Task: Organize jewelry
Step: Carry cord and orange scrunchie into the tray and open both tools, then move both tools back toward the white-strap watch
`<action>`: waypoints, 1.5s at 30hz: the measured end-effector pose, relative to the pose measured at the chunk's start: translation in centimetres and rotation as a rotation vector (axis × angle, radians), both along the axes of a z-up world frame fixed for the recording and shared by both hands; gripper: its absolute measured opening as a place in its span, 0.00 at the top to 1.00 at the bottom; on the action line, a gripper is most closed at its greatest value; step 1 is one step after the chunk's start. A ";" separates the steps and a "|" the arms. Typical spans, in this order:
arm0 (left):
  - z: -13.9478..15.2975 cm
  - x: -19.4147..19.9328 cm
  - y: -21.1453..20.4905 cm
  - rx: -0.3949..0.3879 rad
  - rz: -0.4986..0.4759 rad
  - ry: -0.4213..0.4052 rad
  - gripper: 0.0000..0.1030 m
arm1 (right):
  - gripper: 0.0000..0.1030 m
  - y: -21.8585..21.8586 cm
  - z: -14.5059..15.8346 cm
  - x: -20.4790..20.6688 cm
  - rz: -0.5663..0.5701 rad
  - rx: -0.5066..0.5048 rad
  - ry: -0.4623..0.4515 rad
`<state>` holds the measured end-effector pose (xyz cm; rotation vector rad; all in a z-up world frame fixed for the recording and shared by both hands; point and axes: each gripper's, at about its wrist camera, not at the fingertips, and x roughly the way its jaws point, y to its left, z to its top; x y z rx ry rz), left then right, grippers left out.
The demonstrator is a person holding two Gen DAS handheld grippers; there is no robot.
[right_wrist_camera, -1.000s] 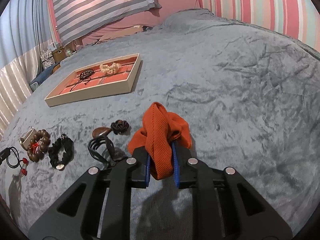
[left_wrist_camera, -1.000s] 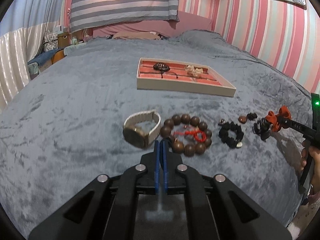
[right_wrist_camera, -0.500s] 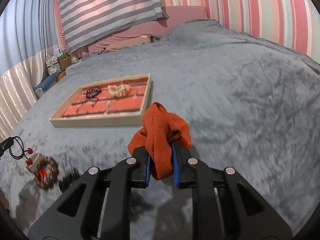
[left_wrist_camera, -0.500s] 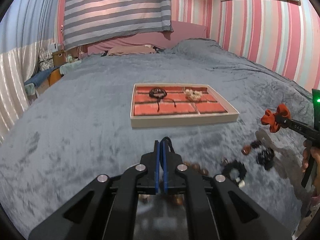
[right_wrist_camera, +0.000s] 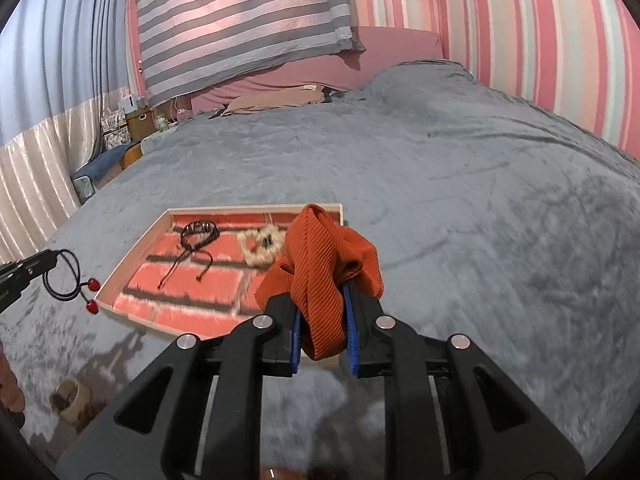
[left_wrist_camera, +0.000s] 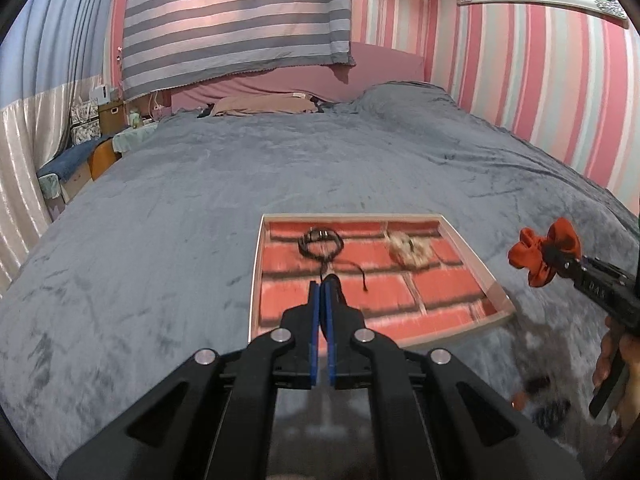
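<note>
Left tool [right_wrist_camera: 50, 259] cord's red beads [right_wrist_camera: 93, 284], right view only

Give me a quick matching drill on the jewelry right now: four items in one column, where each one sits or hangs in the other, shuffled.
Items:
1. orange scrunchie
2. black cord with red beads
3. black braided bracelet
4. pale beaded bracelet

Places:
A. in the tray, far left section
B. hanging from the left claw
C. clamped in the right claw
D. in the tray, far right section

Pairs: 1-C, 2-B, 3-A, 4-D
</note>
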<state>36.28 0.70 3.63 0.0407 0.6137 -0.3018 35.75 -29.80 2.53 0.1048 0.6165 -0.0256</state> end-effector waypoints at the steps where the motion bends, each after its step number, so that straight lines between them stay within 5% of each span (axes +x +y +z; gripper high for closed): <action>1: 0.1 0.7 -0.2 0.003 0.004 -0.001 0.97 | 0.83 0.2 0.0 0.8 0.000 -0.002 0.000; 18: -4.7 16.7 -4.7 0.043 0.064 0.151 0.97 | 0.83 2.0 -5.4 16.3 -0.013 -0.044 0.165; 31: -10.0 23.5 -5.6 0.111 0.087 0.329 0.97 | 0.81 2.6 -8.8 21.9 0.016 -0.065 0.375; 35: -10.5 24.0 -5.6 0.145 0.100 0.360 0.95 | 0.76 3.0 -8.9 22.0 0.024 -0.085 0.389; 41: -10.3 23.6 -5.7 0.193 0.114 0.370 0.95 | 0.36 3.8 -8.0 21.2 0.045 -0.139 0.358; 43: -9.6 23.3 -5.6 0.193 0.111 0.364 0.86 | 0.31 3.9 -7.4 20.9 0.056 -0.146 0.346; 45: -8.7 22.8 -5.6 0.194 0.114 0.341 0.40 | 0.23 3.7 -6.4 20.4 0.058 -0.146 0.331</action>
